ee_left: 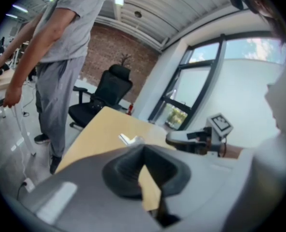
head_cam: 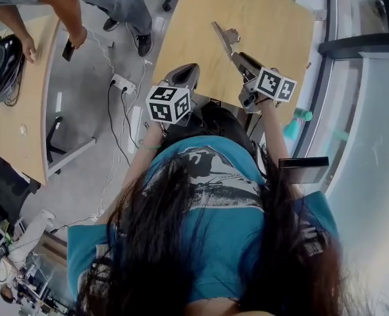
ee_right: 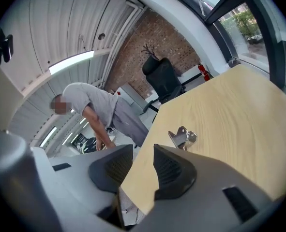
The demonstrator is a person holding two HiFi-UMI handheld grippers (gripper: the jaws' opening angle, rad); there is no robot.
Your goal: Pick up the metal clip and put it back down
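Since metal clip lies free on the table, upper centre of head view, nothing's held: right gripper jaws spread, empty, just short of it; left gripper pinched together on nothing. Either put-down's done or pick's pending; can't tell.

We see the bystander cut off by the head view's top edge. Our hair covers much of our shirt. In the left gripper view the clip looks small and blurred.
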